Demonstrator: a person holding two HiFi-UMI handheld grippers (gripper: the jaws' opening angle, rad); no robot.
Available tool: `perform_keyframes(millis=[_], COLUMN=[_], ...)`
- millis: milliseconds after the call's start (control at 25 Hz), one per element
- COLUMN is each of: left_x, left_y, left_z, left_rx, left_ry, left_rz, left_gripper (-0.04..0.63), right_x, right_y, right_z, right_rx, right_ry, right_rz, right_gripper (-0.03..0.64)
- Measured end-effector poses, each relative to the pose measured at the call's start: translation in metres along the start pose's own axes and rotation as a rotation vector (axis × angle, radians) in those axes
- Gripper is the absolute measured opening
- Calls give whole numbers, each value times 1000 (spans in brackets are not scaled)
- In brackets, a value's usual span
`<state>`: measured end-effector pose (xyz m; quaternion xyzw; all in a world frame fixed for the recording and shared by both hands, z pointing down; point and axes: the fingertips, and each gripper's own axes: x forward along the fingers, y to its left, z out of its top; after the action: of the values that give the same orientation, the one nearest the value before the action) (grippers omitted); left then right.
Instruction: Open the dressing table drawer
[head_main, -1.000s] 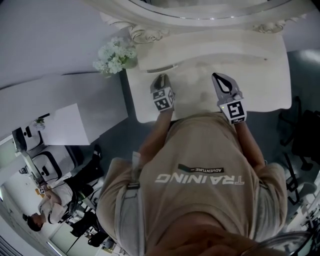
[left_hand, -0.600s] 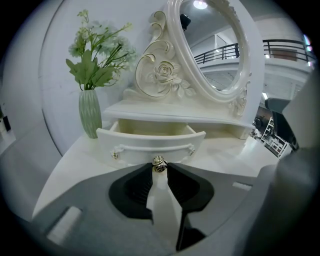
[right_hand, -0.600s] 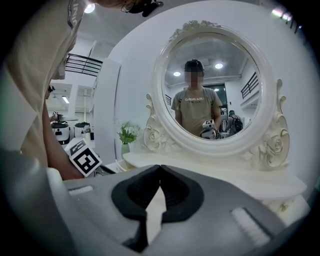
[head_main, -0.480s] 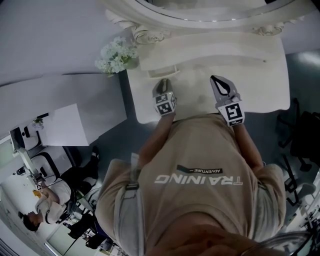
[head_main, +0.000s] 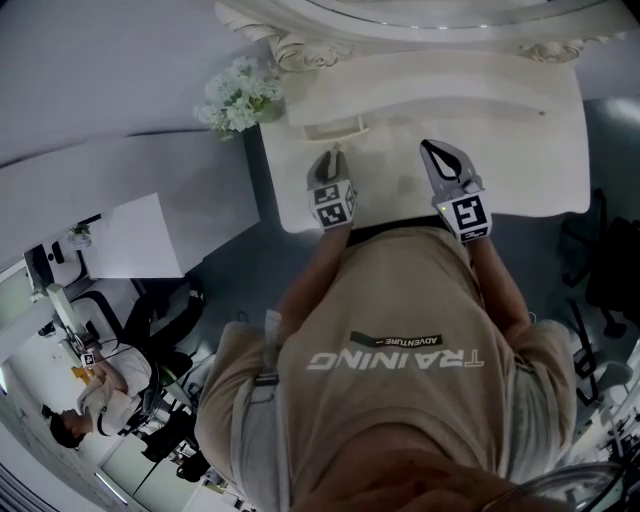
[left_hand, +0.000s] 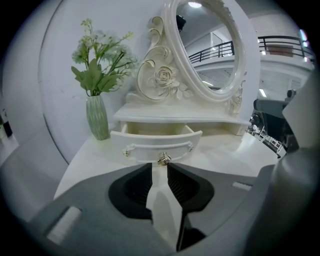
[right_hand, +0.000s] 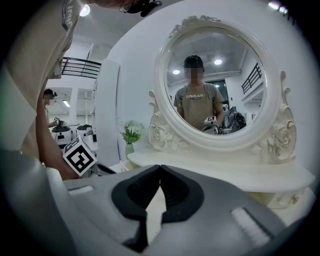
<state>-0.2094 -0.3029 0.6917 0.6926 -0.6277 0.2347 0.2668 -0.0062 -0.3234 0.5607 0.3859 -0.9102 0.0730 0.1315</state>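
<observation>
Sliding looks easy: the light drawer (left_hand: 150, 143), mid-frame, stands partly out. Its small, likely slick knob (left_hand: 163, 159), just beyond the spread jaws of the left claw (left_hand: 159, 165), is the hold. The right claw (right_hand: 160, 167) is pressed together, empty.

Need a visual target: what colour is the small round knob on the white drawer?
Small round knob: shiny gold; best in left gripper view.

The drawer (left_hand: 157, 145) at mid-frame in the left gripper view has a smooth, glossy cream painted finish. Its knob (left_hand: 163, 159) is shiny gold-toned metal. At left, the vase (left_hand: 99, 117) looks like ribbed, pale-green glazed ceramic. Below, the left gripper (left_hand: 159, 169) has a matt grey plastic shell and black ribbed pads (left_hand: 138, 185).
</observation>
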Motion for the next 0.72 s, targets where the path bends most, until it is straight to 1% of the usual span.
perform_keyframes(millis=[160,200,280,320,520,640,720], left_x=[-24,-30,-42,-49,-87,-107,-119], left_y=[19,24,34,38,51,57,62], left_z=[0,2,8,12,47,68,86], left_rx=[-5,-7,-6,-2,49,75,103], left_ry=[-18,-30,-59,-74,-180,-228,-266], left_rz=[-16,-25,-48,-63,-160,-218,-242], left_gripper=[103,92,27,11,8,8,8], right_x=[9,11,16,17,22,27,32], right_y=[22,28,41,47,67,75,79], right_z=[6,9,18,23,51,62,67], right_rx=[2,0,-9,-14,-32,-38,-33], right_ry=[10,9,4,1,-25,-38,-39], right_rz=[9,9,6,1,-47,-72,-86], right_gripper=[3,3,3,3,3,3,3])
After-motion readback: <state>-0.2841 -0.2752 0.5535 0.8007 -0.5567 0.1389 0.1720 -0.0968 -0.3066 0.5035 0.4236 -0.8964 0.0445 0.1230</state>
